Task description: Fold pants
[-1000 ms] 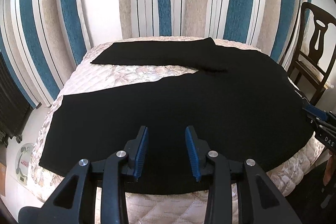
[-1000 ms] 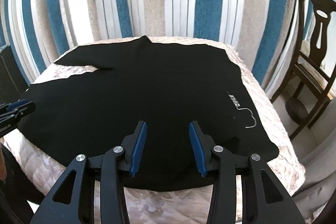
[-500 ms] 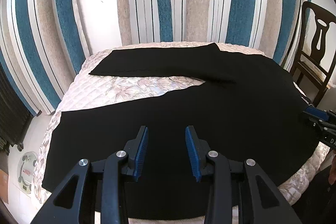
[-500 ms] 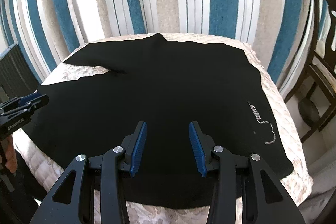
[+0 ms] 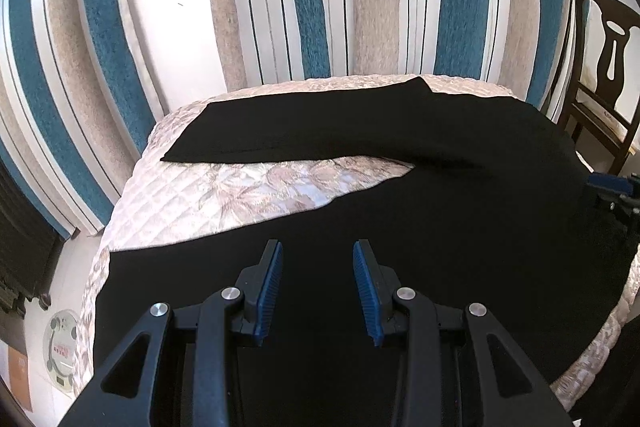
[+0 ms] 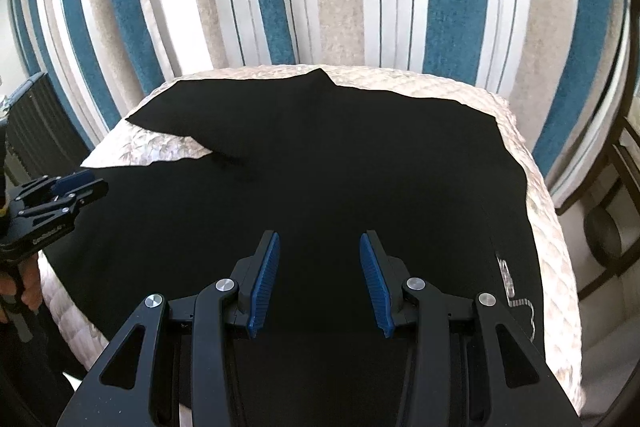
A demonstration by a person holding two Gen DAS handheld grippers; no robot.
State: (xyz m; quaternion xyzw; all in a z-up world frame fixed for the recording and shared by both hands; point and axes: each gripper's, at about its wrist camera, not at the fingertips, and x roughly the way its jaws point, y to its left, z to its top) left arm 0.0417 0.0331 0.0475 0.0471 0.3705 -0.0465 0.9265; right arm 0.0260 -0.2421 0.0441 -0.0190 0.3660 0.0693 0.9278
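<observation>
Black pants (image 5: 440, 211) lie spread flat on a quilted floral bed (image 5: 240, 195), legs parted in a V toward the left. In the right wrist view the pants (image 6: 340, 167) show white lettering (image 6: 506, 271) near the waist at the right. My left gripper (image 5: 318, 287) is open and empty above the near leg. My right gripper (image 6: 320, 283) is open and empty above the waist area. The left gripper also shows in the right wrist view (image 6: 76, 187), and the right gripper tip shows in the left wrist view (image 5: 612, 183).
Striped blue, white and beige curtains (image 5: 360, 7) hang behind the bed. A dark wooden chair (image 5: 604, 75) stands at the right. A round bathroom scale (image 5: 62, 345) lies on the floor at the left, beside a dark radiator (image 5: 24, 263).
Both grippers have moved forward and lower over the pants, so the bed looks nearer. Both stay open and empty. The pants have not moved.
</observation>
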